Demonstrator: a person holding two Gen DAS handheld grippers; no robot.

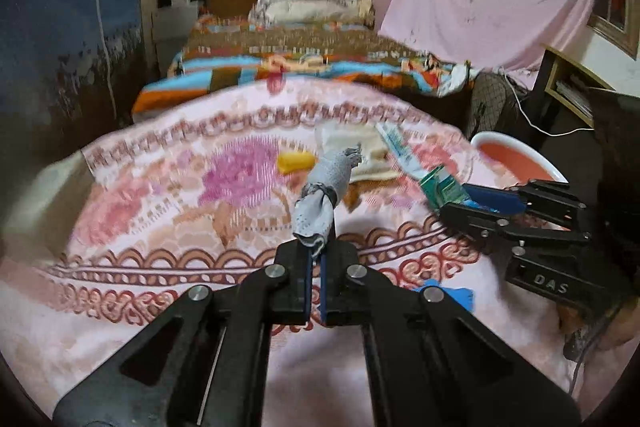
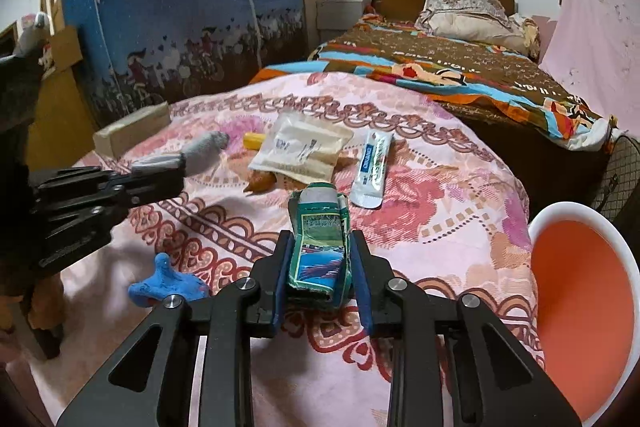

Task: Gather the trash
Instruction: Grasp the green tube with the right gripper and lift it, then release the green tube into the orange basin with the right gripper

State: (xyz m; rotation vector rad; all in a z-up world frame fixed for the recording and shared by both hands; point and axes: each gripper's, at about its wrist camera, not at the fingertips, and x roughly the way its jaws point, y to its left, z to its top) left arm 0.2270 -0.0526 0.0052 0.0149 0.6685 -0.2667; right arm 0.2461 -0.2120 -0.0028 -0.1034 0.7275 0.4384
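Grey cloth, a rolled sock-like bundle [image 1: 325, 187], is pinched at its lower end between the narrow blue pads of the left hand-held gripper [image 1: 316, 259], and it rises up and forward from the fingertips above the pink patterned blanket [image 1: 168, 211]. Across from it, the right hand-held gripper [image 2: 322, 279] is closed on a crumpled green carton [image 2: 320, 247], which sits squarely between its two blue pads and pokes out past the fingertips. Beyond the carton, lying on the blanket, are a white and blue tube wrapper [image 2: 372, 163], a cream plastic packet [image 2: 302, 147], a yellow piece [image 2: 254, 140] partly tucked beside the packet, and an orange-brown scrap [image 2: 260, 182] under the packet's near edge. A blue lump [image 2: 166, 285] rests on the blanket just left of the right hand-held gripper. An orange bin with a white rim [image 2: 584, 307] stands off the bed's right side, close to the carton-holding gripper. A cardboard box [image 2: 132, 133] sits at the blanket's far left edge.
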